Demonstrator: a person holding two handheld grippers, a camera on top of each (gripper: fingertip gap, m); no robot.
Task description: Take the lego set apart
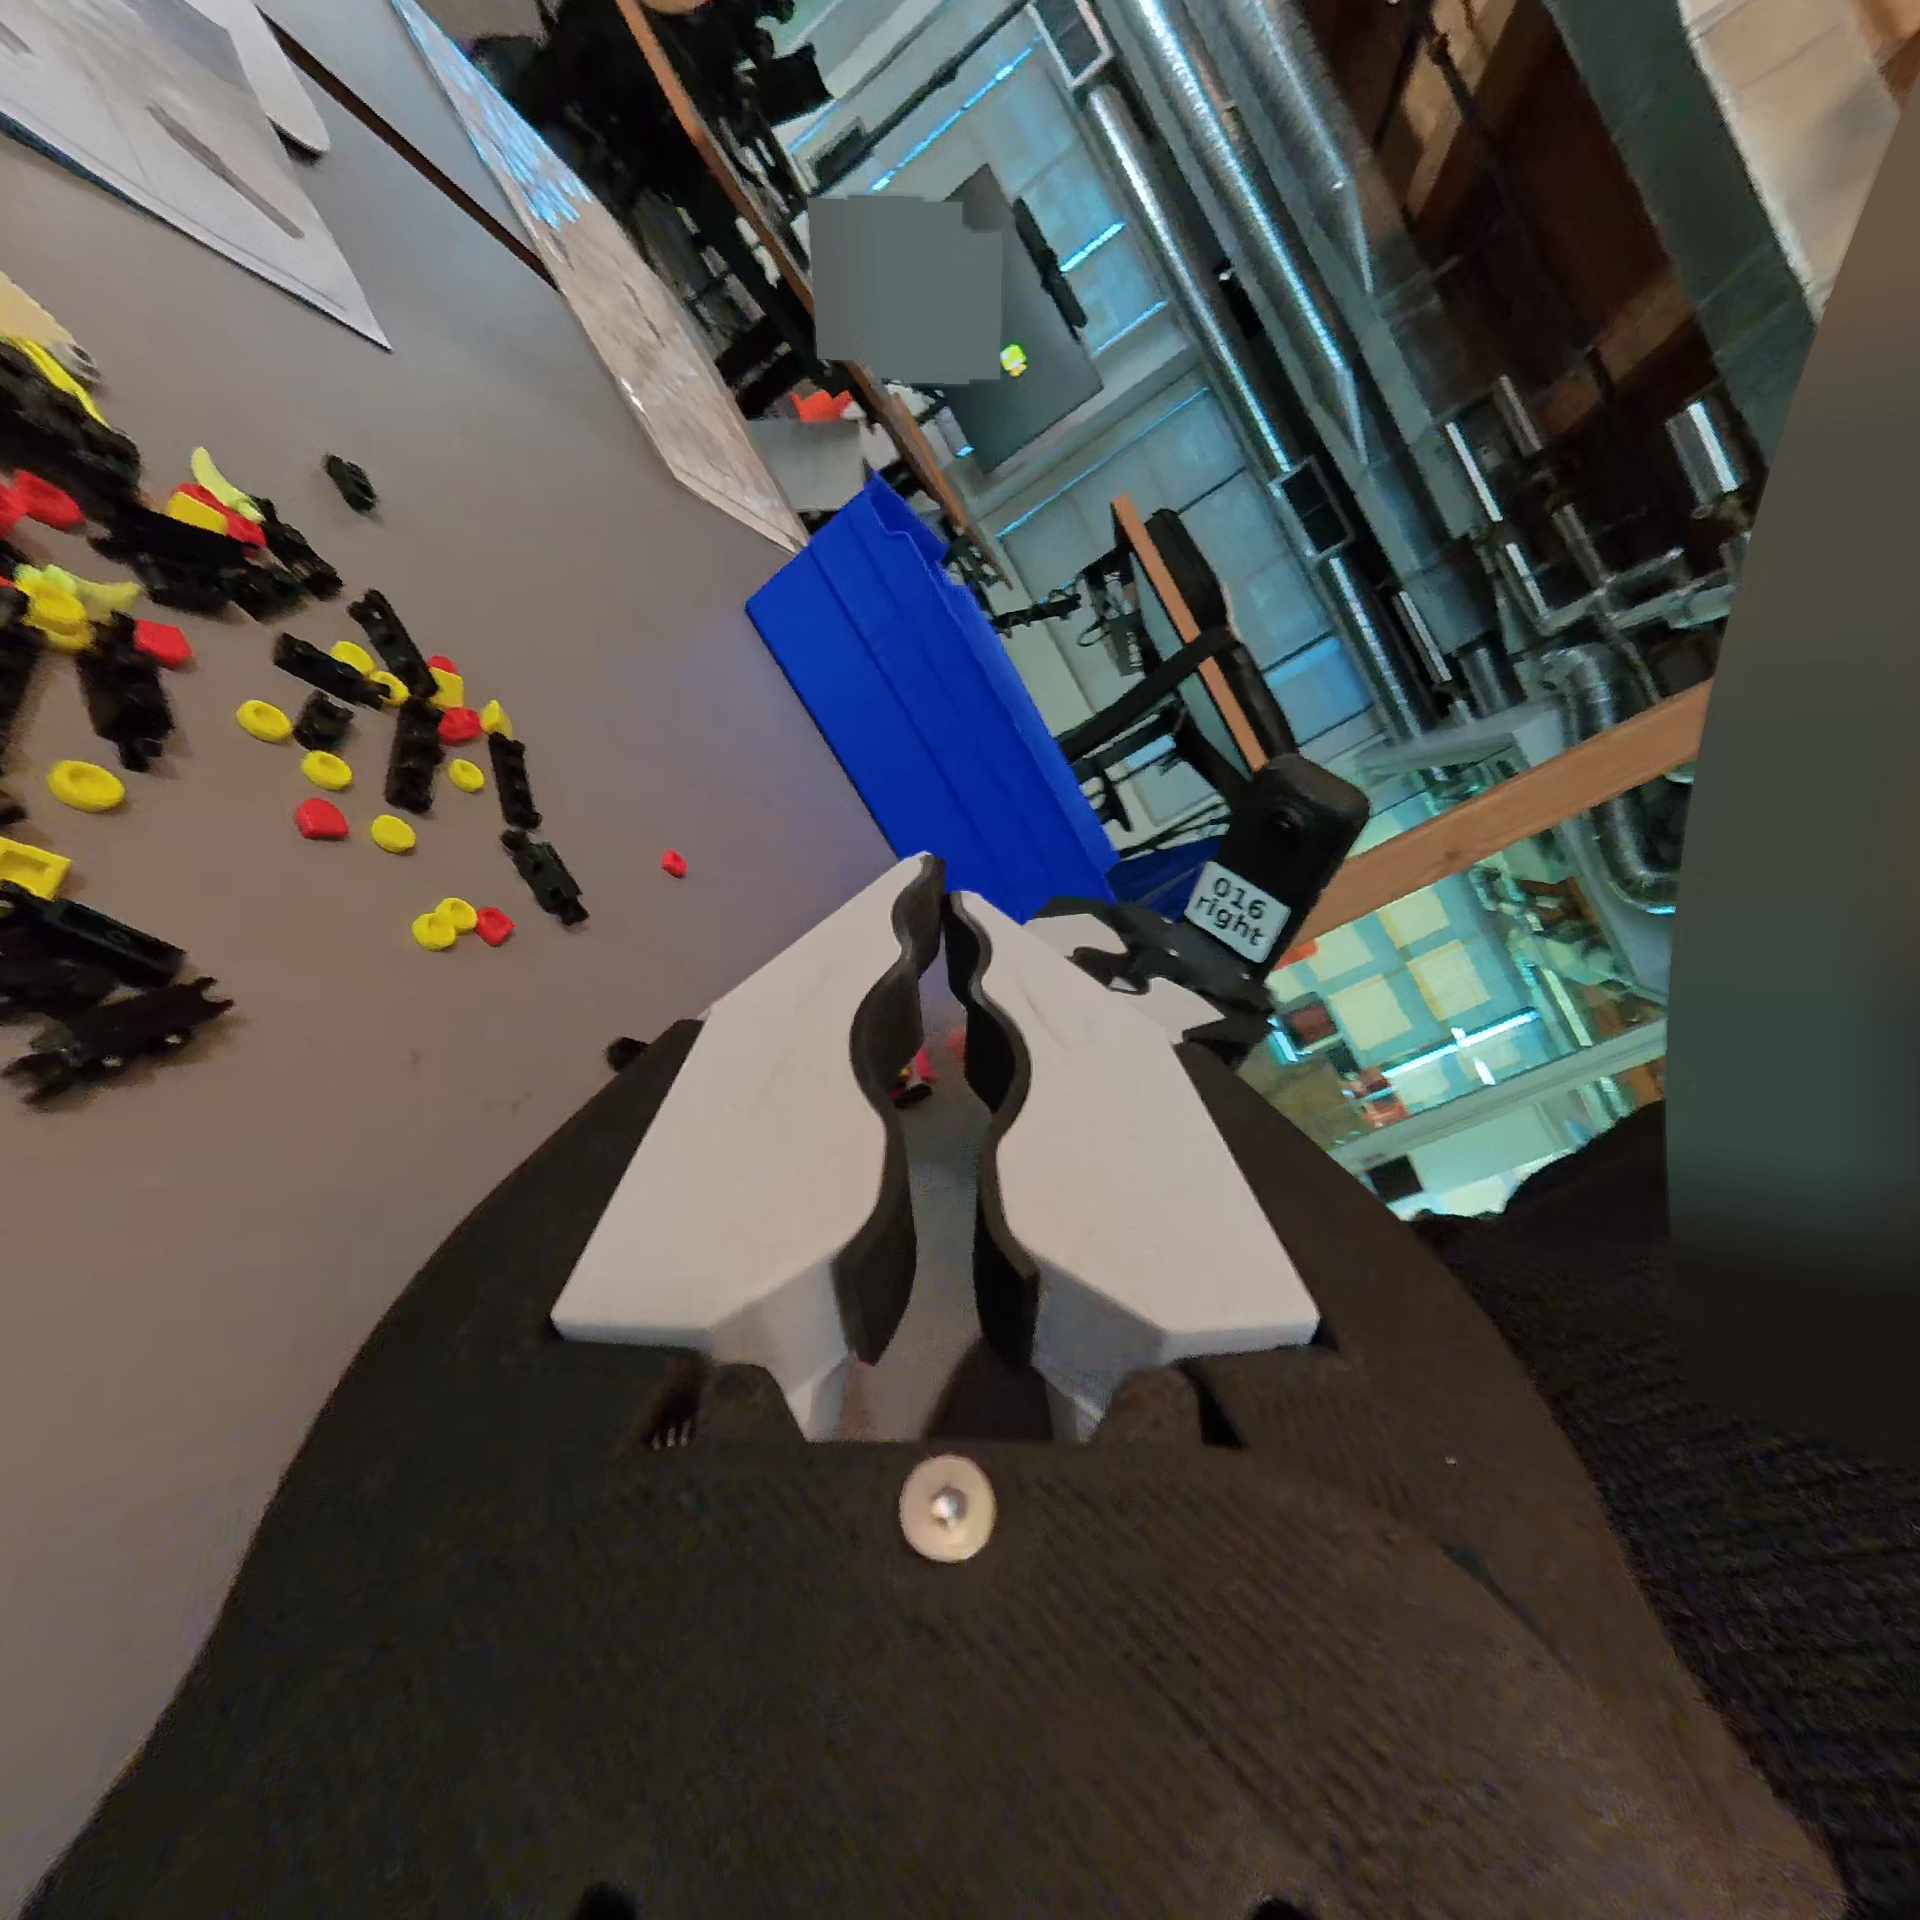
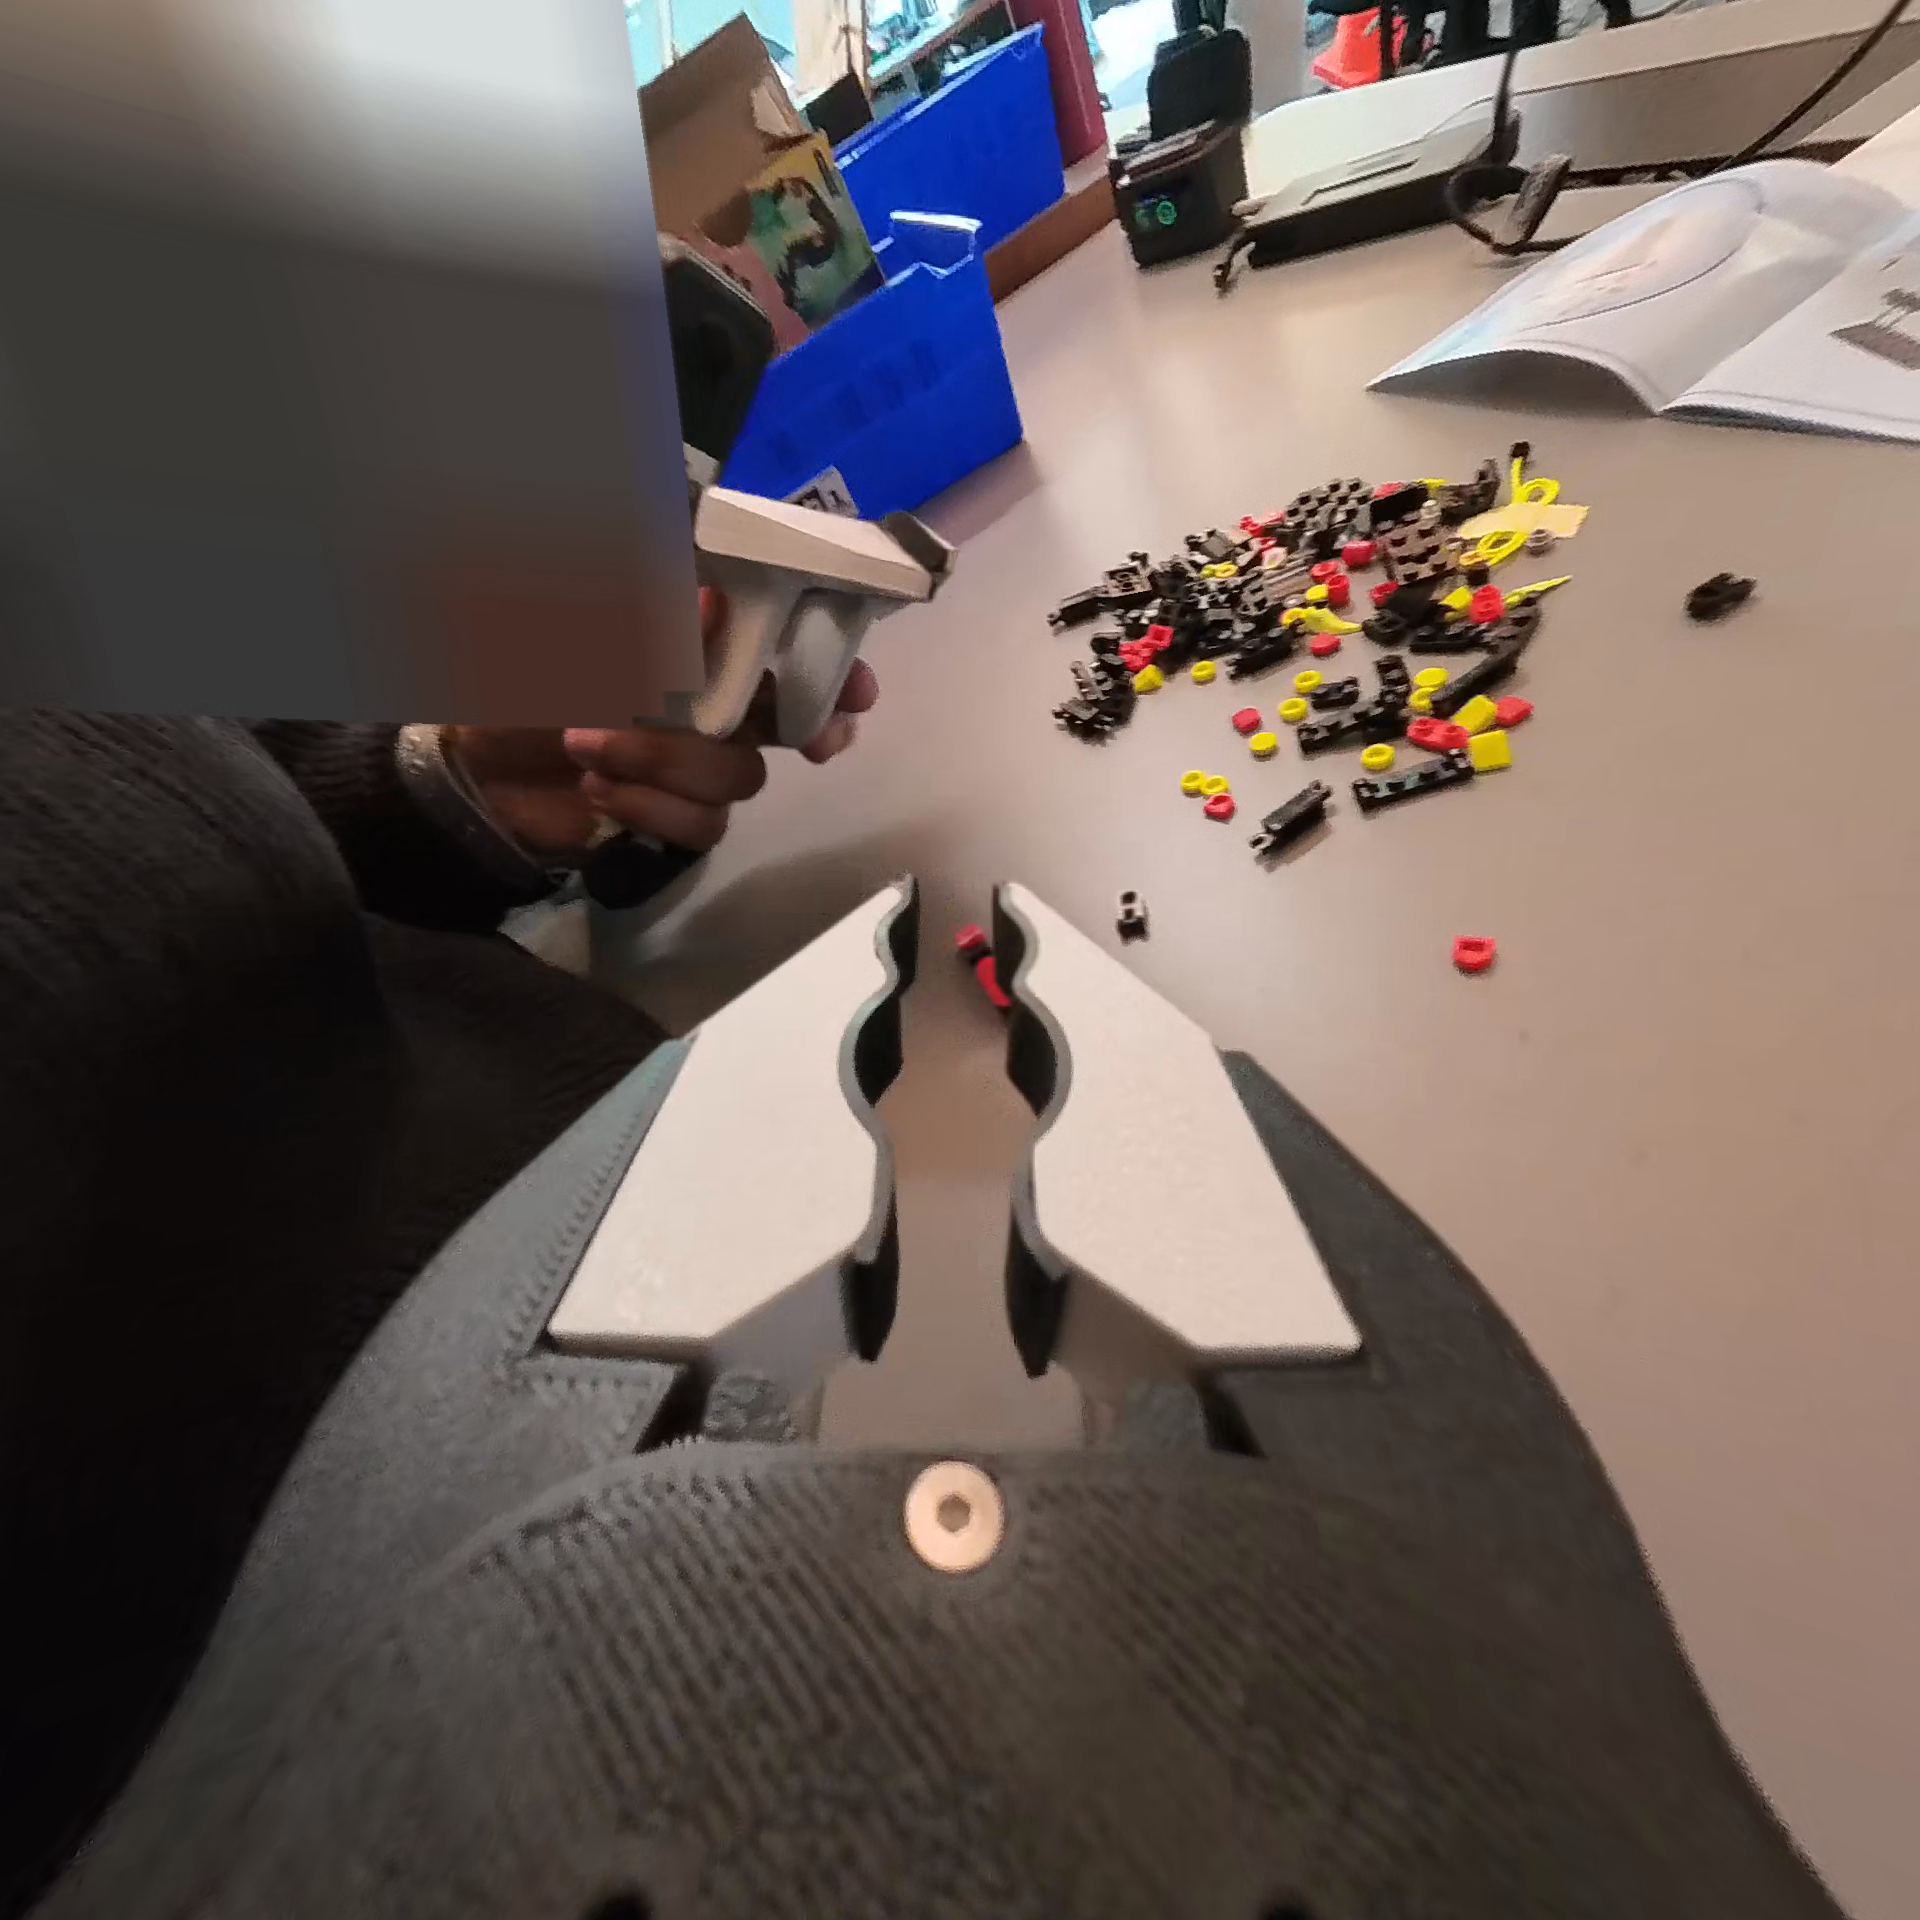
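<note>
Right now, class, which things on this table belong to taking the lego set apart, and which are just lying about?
Belong to the job:
- pile of loose lego pieces
- small red-and-black piece ahead of the right claw
- left claw

Just lying about:
- blue bin
- open booklet
- small black device

Left wrist view: rolled hard sideways, raised off the grey table (image 1: 582, 582), facing along it toward a blue bin (image 1: 914, 707) and the workshop beyond.
Right wrist view: low, close over the table (image 2: 1558, 1143), near level, looking forward.
Shared: scattered brick pile (image 1: 260, 707) (image 2: 1351, 644), blue bin (image 2: 883, 384), open booklet (image 1: 187, 156) (image 2: 1683, 301).
</note>
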